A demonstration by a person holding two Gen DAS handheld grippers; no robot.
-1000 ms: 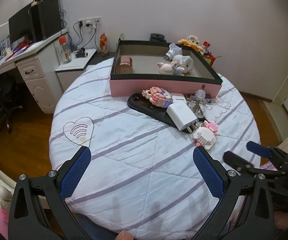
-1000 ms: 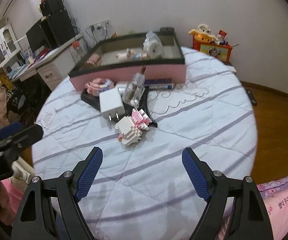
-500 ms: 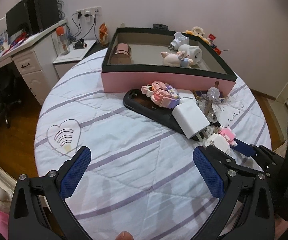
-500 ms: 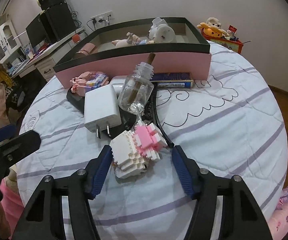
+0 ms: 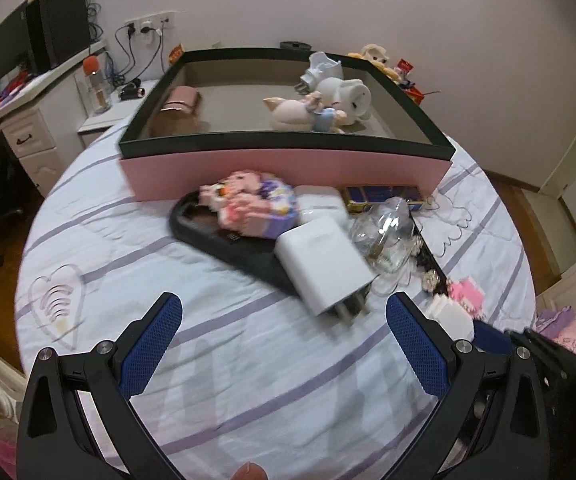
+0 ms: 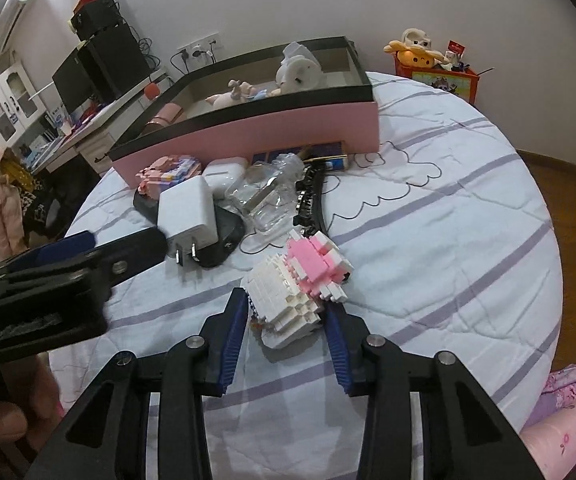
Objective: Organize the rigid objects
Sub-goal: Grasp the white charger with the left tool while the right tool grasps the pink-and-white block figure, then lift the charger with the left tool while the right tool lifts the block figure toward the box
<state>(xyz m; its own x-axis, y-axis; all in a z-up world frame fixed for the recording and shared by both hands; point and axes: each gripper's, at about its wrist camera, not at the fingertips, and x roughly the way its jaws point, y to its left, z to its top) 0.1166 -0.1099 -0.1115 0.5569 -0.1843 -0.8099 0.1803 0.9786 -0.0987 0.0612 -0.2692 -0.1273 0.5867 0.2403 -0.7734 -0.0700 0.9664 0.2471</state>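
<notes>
My right gripper [image 6: 285, 312] is shut on the white and pink brick figure [image 6: 300, 280], which rests on the round bed-cloth table; the figure also shows in the left wrist view [image 5: 458, 306]. My left gripper [image 5: 281, 330] is open and empty, just short of the white charger [image 5: 326, 266] that lies on a black oval tray [image 5: 215, 236]. A pink brick figure [image 5: 247, 202], a clear bottle [image 5: 388, 236] and a blue box [image 5: 384, 196] lie in front of the pink box [image 5: 288, 168].
The pink box holds a rose case [image 5: 181, 100], a pig figure [image 5: 300, 112] and a white item [image 5: 340, 88]. A desk [image 5: 15, 120] stands at the left. A red toy box [image 6: 436, 76] sits behind the table. A black hair clip [image 6: 312, 200] lies by the bottle.
Both grippers moved forward toward the pile. My right gripper's jaws narrowed from wide open and closed on the white and pink brick figure. The left gripper stayed open.
</notes>
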